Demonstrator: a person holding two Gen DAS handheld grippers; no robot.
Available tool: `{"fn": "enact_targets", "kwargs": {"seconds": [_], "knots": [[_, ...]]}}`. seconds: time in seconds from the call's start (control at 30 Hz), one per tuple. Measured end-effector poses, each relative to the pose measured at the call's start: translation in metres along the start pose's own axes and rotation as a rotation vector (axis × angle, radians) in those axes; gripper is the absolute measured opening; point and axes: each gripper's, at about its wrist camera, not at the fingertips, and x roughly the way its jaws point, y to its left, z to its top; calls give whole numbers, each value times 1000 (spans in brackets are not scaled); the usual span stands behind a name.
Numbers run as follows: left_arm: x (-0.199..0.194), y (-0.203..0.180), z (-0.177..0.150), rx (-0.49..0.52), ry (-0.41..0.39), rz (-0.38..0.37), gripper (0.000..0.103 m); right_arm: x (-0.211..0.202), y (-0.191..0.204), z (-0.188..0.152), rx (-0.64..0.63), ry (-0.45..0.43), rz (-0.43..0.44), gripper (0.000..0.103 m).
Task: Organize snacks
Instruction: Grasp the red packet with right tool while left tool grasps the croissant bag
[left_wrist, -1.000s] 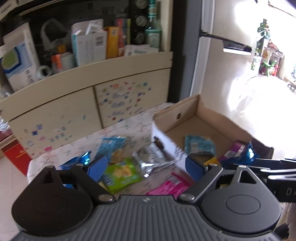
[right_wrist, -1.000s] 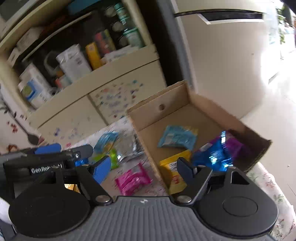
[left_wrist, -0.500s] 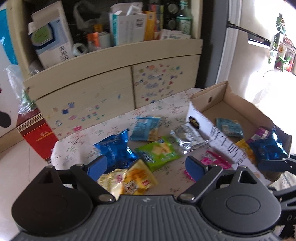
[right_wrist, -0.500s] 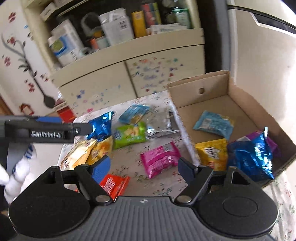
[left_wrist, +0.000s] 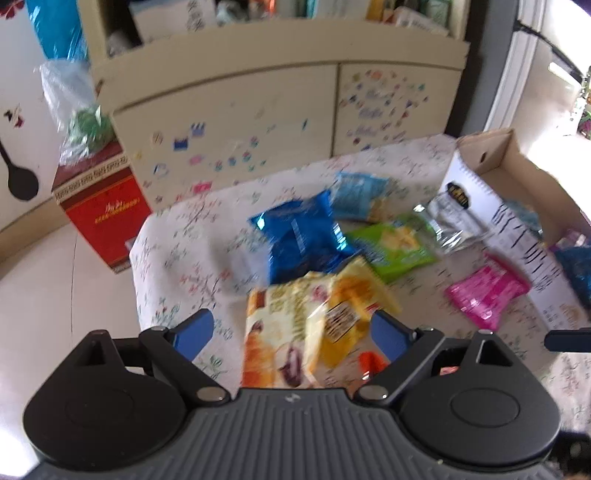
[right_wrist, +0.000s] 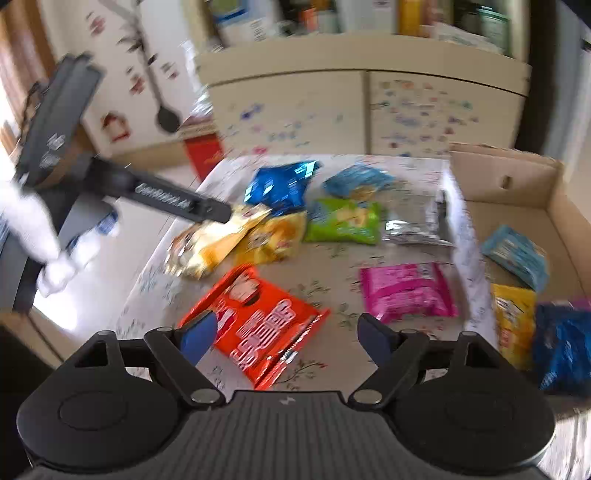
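Note:
Loose snack packets lie on the flowered tablecloth (left_wrist: 177, 258): dark blue (left_wrist: 299, 236), light blue (left_wrist: 358, 195), green (left_wrist: 391, 247), silver (left_wrist: 450, 221), pink (left_wrist: 487, 291), yellow (left_wrist: 354, 299) and cream (left_wrist: 284, 332). My left gripper (left_wrist: 291, 332) hangs open over the cream packet, its pads well clear of it. My right gripper (right_wrist: 286, 334) hovers over a red packet (right_wrist: 258, 325); its jaws are opening and grip nothing. The cardboard box (right_wrist: 517, 177) at the right holds a light blue packet (right_wrist: 517, 254), a yellow one (right_wrist: 513, 325) and a dark blue one (right_wrist: 565, 347).
A cream cabinet with stickers (left_wrist: 240, 122) and a cluttered shelf stand behind the table. A red carton (left_wrist: 99, 210) sits on the floor to the left, past the table's edge. A white-gloved hand (right_wrist: 48, 247) holds the left gripper's body (right_wrist: 55, 122).
Both views have swung left from the box to the loose packets on the table and have sunk closer to them. The right jaws stand a little wider.

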Motion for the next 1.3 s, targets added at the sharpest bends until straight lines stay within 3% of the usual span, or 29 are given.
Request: {"fn": "enact_targets", "kwargs": {"seconds": [0.2, 0.5, 0.7, 1.1, 1.2, 1.27, 1.3], "knots": [[17, 13, -8, -46, 48, -51, 92, 25, 21, -1, -182, 70, 30, 91], [31, 6, -11, 32, 84, -64, 92, 50, 41, 2, -368, 114, 70, 95], [44, 4, -15, 64, 124, -70, 92, 72, 47, 5, -460, 137, 43, 95], [58, 2, -21, 88, 153, -64, 88, 99, 50, 3, -456, 181, 9, 94], [59, 2, -22, 88, 153, -63, 84, 99, 50, 3, -448, 186, 6, 86], [57, 2, -22, 87, 144, -67, 76, 98, 48, 4, -419, 190, 27, 76], [56, 1, -22, 90, 139, -61, 73, 97, 48, 4, -407, 191, 32, 76]]}}
